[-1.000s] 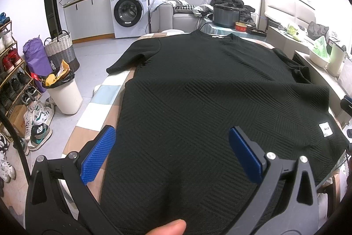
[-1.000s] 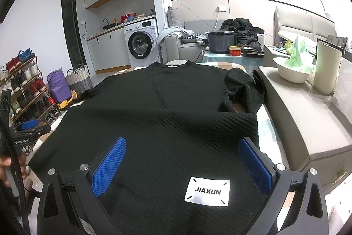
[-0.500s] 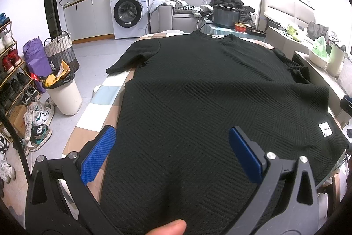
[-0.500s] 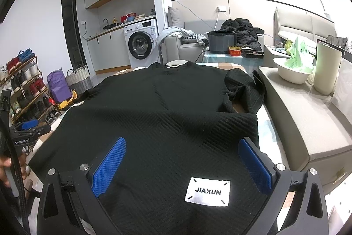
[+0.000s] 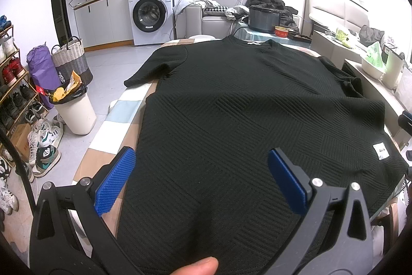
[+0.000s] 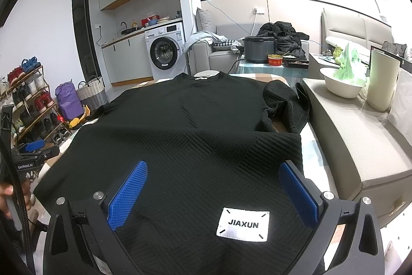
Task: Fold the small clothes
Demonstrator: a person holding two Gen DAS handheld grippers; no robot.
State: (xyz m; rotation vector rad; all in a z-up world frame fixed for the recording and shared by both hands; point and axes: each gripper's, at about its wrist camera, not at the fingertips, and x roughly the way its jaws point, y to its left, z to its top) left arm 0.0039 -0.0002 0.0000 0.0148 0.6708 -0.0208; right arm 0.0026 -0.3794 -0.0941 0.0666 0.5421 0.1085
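Table: we are seeing its checked cloth showing along the left edge. Shirt: black, ribbed, lying flat across the table, collar at the far end, hem toward us; right sleeve lying crumpled. Left gripper: we are holding it wide apart above the hem, gripping nothing. Right gripper: likewise spread wide, empty. Label: white, reading JIAXUN, sitting near the hem between the right gripper's fingers.
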